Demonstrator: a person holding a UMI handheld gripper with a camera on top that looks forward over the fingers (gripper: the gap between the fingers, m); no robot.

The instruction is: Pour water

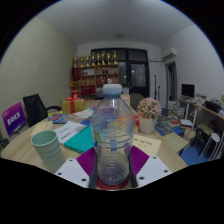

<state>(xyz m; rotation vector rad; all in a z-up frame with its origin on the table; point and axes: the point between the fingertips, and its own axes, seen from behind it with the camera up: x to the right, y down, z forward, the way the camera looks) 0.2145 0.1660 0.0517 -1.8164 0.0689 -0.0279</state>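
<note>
A clear plastic water bottle [114,135] with a pale cap stands upright between the two fingers of the claw [113,166], filling the middle of the view. The purple pads [86,162] sit close at either side of its lower body, and the bottle's base is hidden low between the fingers, so I cannot tell whether the pads press on it or whether it rests on the table [168,150]. Ahead and to the left of the fingers stands a green ribbed cup [46,149], apart from the bottle, with a teal book [80,139] lying just beyond it. To the right, further off, is a small potted plant [149,113]. The shelves [97,70] at the far wall are too small to make out.
</note>
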